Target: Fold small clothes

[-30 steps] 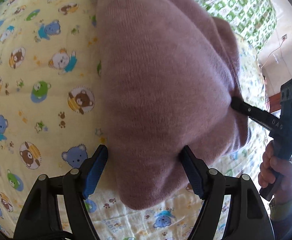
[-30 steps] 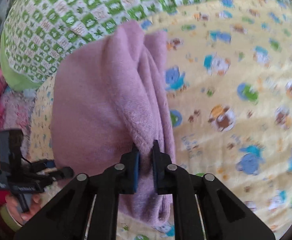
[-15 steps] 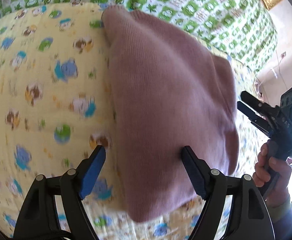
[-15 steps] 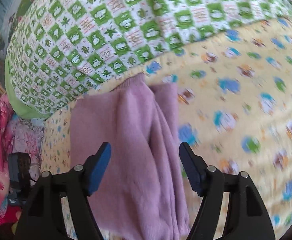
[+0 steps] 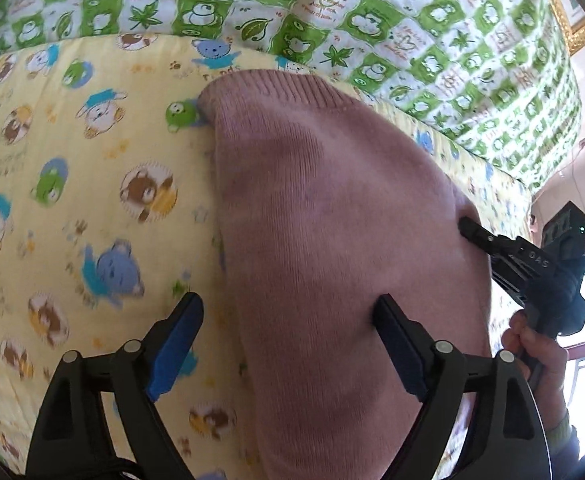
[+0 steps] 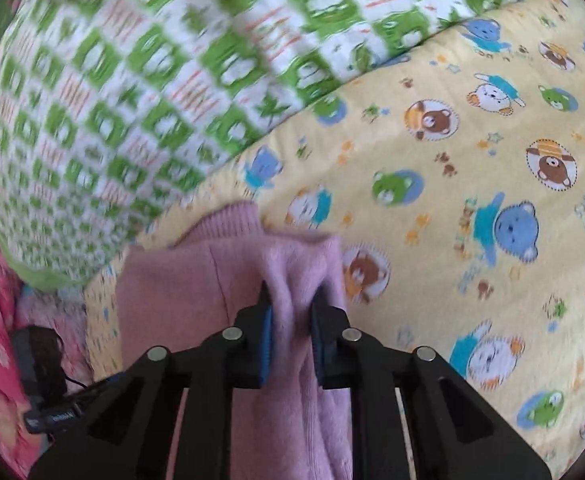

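Bare yellow sheet (image 5: 72, 208) lies open leftward (bear print); green quilt (image 5: 372, 20) walls the far side.

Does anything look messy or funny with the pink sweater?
Nothing is torn or spilled. The pink sweater just isn't flat: the right tool pinches a bunched ridge of it, so it puckers there. The left tool is open over its edge, on the yellow bear blanket.

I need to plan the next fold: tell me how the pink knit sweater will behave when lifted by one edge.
Probably floppy: the pink knit sweater bunches into soft ridges between the right hand-held gripper. It likely drapes rather than holds shape, since it sags over the yellow bear-print sheet. The fuzzy knit looks grippy, so slipping seems unlikely.
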The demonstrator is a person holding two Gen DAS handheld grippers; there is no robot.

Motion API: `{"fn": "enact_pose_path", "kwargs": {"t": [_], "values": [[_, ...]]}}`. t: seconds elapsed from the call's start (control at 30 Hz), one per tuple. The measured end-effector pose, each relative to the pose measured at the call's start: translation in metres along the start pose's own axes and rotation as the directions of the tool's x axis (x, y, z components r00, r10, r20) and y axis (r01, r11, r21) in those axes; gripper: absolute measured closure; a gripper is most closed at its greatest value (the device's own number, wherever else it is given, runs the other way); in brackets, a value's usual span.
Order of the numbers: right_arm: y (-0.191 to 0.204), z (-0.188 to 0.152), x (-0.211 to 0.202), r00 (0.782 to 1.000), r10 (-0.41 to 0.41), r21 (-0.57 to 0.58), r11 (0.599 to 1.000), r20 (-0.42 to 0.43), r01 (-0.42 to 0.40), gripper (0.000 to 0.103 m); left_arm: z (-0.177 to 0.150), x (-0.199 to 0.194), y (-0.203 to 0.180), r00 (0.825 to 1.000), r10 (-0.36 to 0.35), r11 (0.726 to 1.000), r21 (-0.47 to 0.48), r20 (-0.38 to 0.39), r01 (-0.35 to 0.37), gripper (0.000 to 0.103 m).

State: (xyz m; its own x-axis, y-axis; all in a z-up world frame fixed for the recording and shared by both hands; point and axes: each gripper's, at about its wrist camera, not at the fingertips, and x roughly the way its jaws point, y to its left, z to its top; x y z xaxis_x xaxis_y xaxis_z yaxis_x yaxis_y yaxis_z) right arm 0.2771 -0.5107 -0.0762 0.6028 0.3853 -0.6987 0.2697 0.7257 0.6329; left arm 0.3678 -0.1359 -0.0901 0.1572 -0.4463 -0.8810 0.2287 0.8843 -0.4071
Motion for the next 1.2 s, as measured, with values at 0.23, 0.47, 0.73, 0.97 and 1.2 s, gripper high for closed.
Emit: {"fn": "enact_pose_path", "kwargs": {"t": [0.23, 0.47, 0.73, 0.97, 1.2], "values": [[0.010, -0.023, -0.029, 1.000, 0.028, -0.025, 0.999, 0.003, -0.027, 0.052, -0.015, -0.005, 0.006, 1.000, -0.023, 0.999, -0.028, -0.017, 0.023, 0.014], [0.020, -0.099, -0.068, 0.997, 0.040, -0.105, 0.993, -0.064, -0.046, 0.029, -0.068, -0.023, 0.007, 0.997, -0.054, 0.998, -0.039, -0.050, 0.052, 0.014], [-0.010, -0.147, -0.079, 0.994, -0.026, -0.055, 0.998, -0.106, 0.021, 0.029, -0.110, -0.018, 0.002, 0.993, -0.064, 0.998, -0.026, -0.098, 0.061, 0.014], [-0.001, -0.111, -0.054, 0.995, 0.066, -0.034, 0.997, -0.068, -0.068, 0.027, -0.094, -0.002, -0.014, 0.994, -0.060, 0.998, -0.023, -0.089, 0.058, 0.014], [-0.005, -0.084, -0.022, 0.988, 0.120, 0.025, 0.993, -0.098, -0.118, 0.027, -0.066, 0.013, -0.007, 0.992, -0.096, 0.992, -0.095, -0.081, 0.088, 0.014]]}}
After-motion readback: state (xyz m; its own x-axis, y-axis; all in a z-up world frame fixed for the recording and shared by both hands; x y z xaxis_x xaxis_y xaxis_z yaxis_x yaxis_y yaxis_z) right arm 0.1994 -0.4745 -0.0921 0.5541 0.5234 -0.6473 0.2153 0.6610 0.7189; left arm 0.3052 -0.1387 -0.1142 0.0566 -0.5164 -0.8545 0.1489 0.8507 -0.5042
